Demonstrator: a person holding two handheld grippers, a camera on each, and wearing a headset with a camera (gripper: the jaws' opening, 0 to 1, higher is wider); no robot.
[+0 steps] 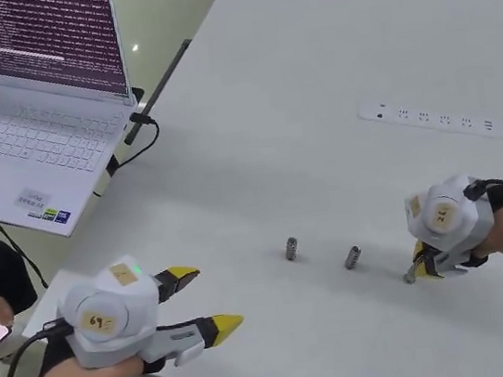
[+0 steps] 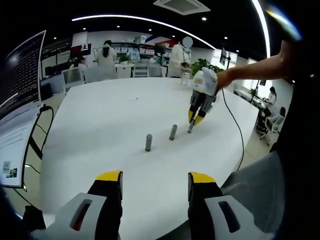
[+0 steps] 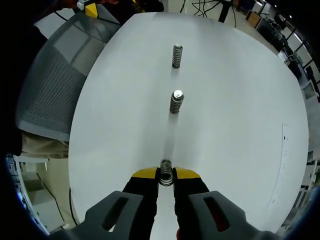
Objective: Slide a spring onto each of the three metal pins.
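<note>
Right gripper view: right gripper [image 3: 166, 182] clenched on spring [image 3: 166, 176] at 6 o'clock; sprung pins [image 3: 176, 101] toward 12; left gripper [image 2: 155, 182] released, empty. Spring likely light, springy, slippery: grip mid-coil, gently.

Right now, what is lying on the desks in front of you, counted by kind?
Springs: 3, one gripped in the right claw
Laptop: 1
Power strip: 1
Total: 5
</note>
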